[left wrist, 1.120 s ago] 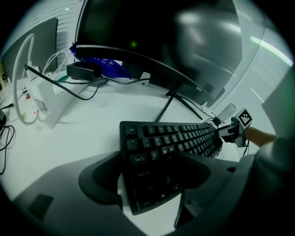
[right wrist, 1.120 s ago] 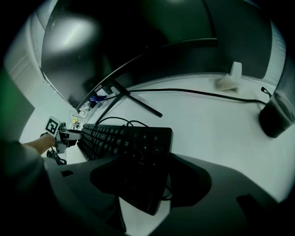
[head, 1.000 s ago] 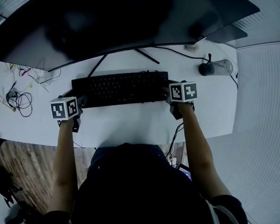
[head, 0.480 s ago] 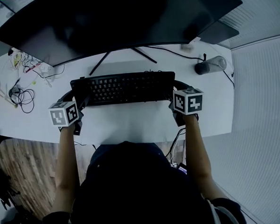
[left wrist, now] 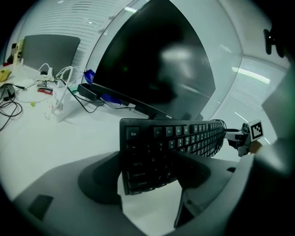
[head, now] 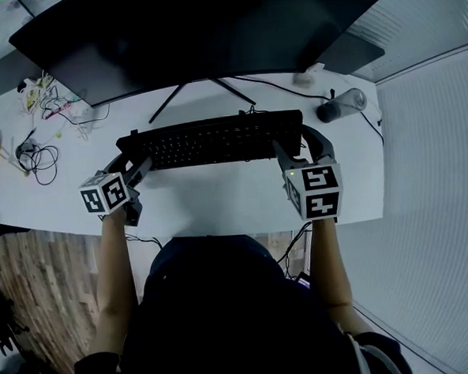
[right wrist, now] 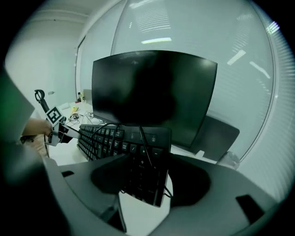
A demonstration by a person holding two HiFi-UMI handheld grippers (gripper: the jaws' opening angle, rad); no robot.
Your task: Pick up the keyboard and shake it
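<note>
Over white desk [head: 219,203], black keyboard [head: 211,140] hangs slightly tilted, cable draped across keys; left tool [head: 135,168] and right tool [head: 302,143] clamp its ends.

The left tool [left wrist: 150,179] grips the keyboard [left wrist: 184,138] at its Esc end, monitor [left wrist: 156,60] behind.

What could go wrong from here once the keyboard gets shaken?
1. The keyboard is held only at its two ends, by the left gripper and the right gripper. A hard shake might slip one end out.
2. A cable loops across the right end and could snag or tug.
3. The monitor stands close behind, so a forward swing may hit it.
</note>
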